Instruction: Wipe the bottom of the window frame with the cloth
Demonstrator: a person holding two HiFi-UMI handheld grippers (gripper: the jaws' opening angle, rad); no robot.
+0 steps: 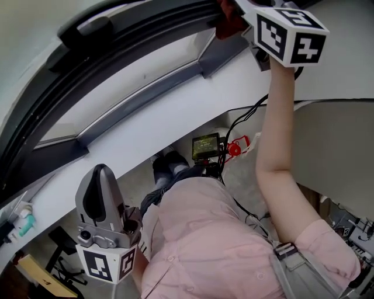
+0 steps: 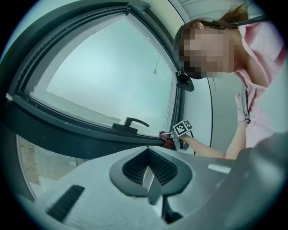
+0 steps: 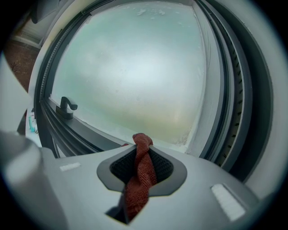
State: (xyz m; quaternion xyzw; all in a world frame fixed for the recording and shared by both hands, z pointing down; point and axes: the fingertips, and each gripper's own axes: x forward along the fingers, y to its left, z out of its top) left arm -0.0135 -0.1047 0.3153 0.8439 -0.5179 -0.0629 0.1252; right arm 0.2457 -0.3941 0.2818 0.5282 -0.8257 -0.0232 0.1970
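In the head view the right gripper [image 1: 242, 11] is raised to the window frame [image 1: 140, 96], with a red cloth [image 1: 231, 23] bunched at its tip against the dark rail. The left gripper [image 1: 100, 175] hangs low beside the person's pink shirt [image 1: 204, 233], pointing upward. The left gripper view shows its fingers [image 2: 132, 168] closed together with nothing between them, facing the frame's lower rail and the handle [image 2: 132, 122]. In the right gripper view the fingers are clamped on the cloth, a twisted strip. Its long axis runs along the fingers and its free end points at the bottom rail near the corner.
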